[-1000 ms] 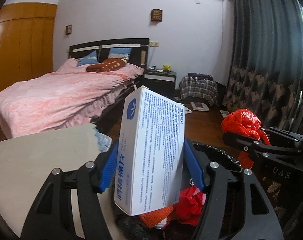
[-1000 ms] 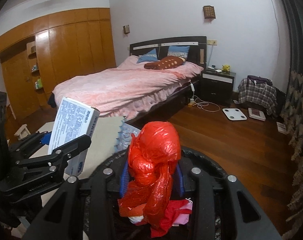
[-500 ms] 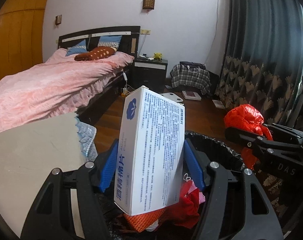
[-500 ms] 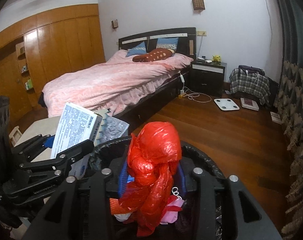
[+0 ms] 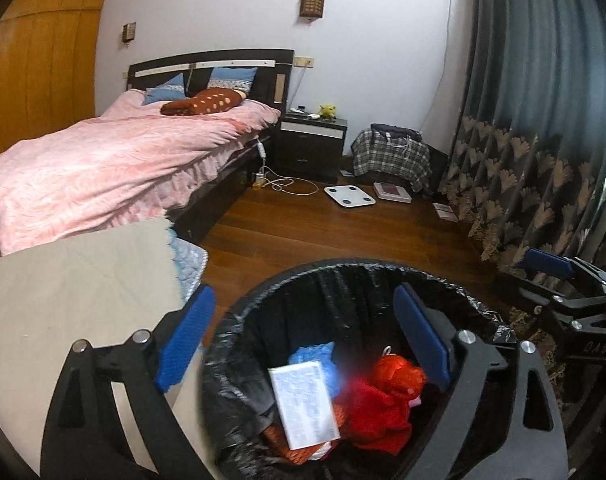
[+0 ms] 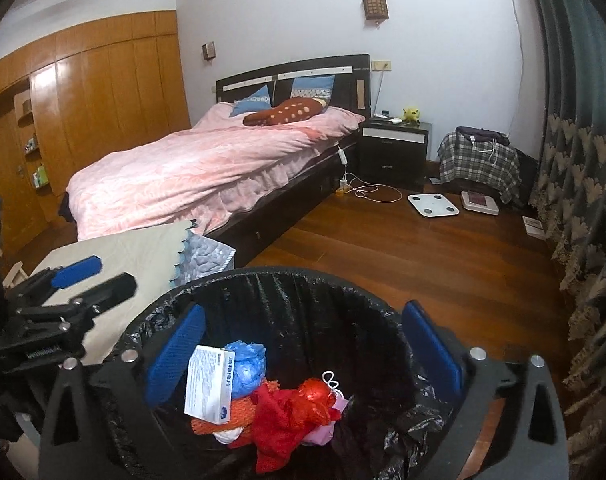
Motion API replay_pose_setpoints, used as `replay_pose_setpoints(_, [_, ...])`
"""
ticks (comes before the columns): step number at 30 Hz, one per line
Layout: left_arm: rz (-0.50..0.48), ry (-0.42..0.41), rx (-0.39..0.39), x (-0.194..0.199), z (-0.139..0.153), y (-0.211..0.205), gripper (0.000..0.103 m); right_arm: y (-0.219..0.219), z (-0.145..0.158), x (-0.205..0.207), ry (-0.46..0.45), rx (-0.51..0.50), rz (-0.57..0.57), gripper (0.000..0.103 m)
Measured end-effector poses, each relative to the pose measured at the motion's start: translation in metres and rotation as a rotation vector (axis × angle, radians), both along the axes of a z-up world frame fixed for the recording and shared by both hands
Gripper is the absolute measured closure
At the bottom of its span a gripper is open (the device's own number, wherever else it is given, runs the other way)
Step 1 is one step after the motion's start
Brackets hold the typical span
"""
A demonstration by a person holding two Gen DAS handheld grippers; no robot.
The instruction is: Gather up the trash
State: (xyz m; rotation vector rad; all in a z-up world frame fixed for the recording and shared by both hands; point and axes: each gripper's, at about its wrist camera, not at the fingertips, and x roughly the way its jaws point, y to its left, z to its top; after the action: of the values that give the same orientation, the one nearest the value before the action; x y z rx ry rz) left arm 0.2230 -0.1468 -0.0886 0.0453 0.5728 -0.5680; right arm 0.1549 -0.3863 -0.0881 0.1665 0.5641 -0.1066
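A round bin lined with a black bag sits below both grippers. Inside it lie a white printed box, a crumpled red plastic bag, something blue and orange netting. My left gripper hangs over the bin, its jaws opening wide, nothing between the blue pads. My right gripper is likewise above the bin, jaws opening, with nothing in them. Each gripper shows at the edge of the other's view: the right gripper and the left gripper.
A beige-covered surface borders the bin on the left. Behind it stands a bed with a pink cover. Wooden floor stretches to a nightstand, a white scale and a patterned curtain on the right.
Both grippers opened. The white box left the left gripper and the red bag left the right one; both now lie in the bin. Both views sank slightly toward the bin.
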Motion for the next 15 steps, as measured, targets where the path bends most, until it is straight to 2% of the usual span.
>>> replay_pose_setpoints(5, [0.041, -0.023, 0.014, -0.008, 0.016, 0.023, 0.011, 0.008, 0.010, -0.007, -0.009, -0.004, 0.023, 0.006])
replay_pose_setpoints(15, [0.117, -0.050, 0.025, -0.048, 0.043, 0.056, 0.008, 0.041, 0.035, -0.034, -0.031, -0.001, 0.097, 0.006])
